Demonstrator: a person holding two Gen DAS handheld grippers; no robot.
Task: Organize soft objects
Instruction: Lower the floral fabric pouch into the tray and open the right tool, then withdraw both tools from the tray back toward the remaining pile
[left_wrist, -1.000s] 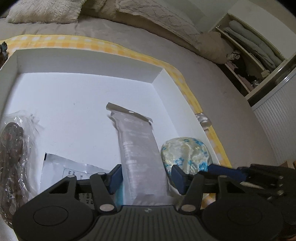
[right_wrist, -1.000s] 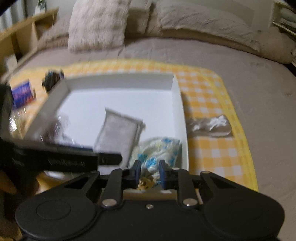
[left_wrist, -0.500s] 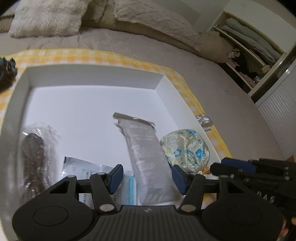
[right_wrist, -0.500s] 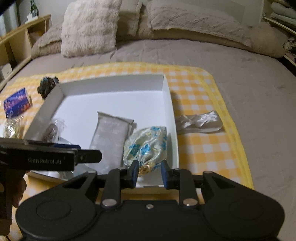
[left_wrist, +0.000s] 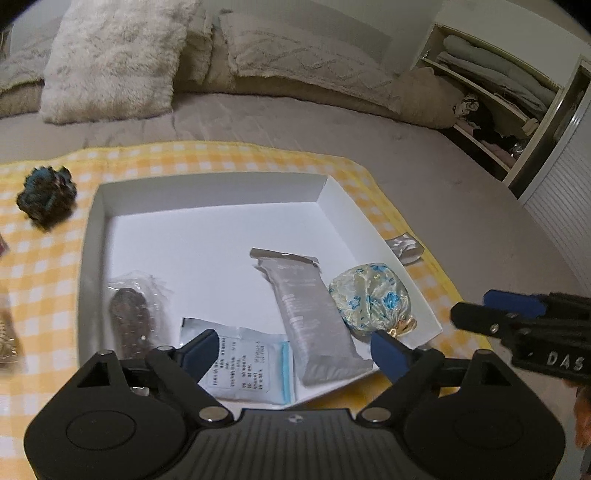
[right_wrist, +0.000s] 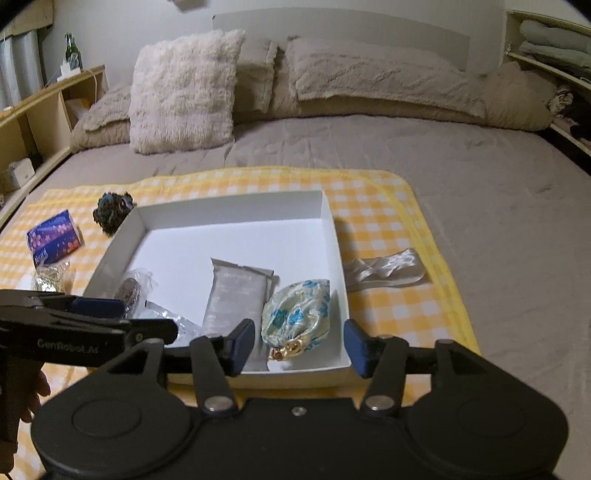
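Observation:
A white box (left_wrist: 207, 184) (right_wrist: 229, 210) sits on a yellow checked cloth on the bed. In it lie a floral pouch (left_wrist: 371, 297) (right_wrist: 297, 312), a grey packet (left_wrist: 314, 314) (right_wrist: 236, 295), a clear bag with dark contents (left_wrist: 131, 317) (right_wrist: 135, 290) and a flat white sachet (left_wrist: 247, 363). My left gripper (left_wrist: 291, 352) is open and empty above the box's near edge. My right gripper (right_wrist: 299, 345) is open and empty just behind the pouch.
On the cloth outside the box lie a dark teal scrunchie (left_wrist: 46, 195) (right_wrist: 110, 212), a blue tissue pack (right_wrist: 53, 236), a gold bundle (right_wrist: 51, 280) and a silver satin band (right_wrist: 384, 271) (left_wrist: 404, 247). Pillows (right_wrist: 184, 92) line the bed's head. Shelves (left_wrist: 491, 110) stand at the right.
Both grippers have drawn back and up from the box. My right gripper has opened and let go of the floral pouch, which now lies in the box's near right corner.

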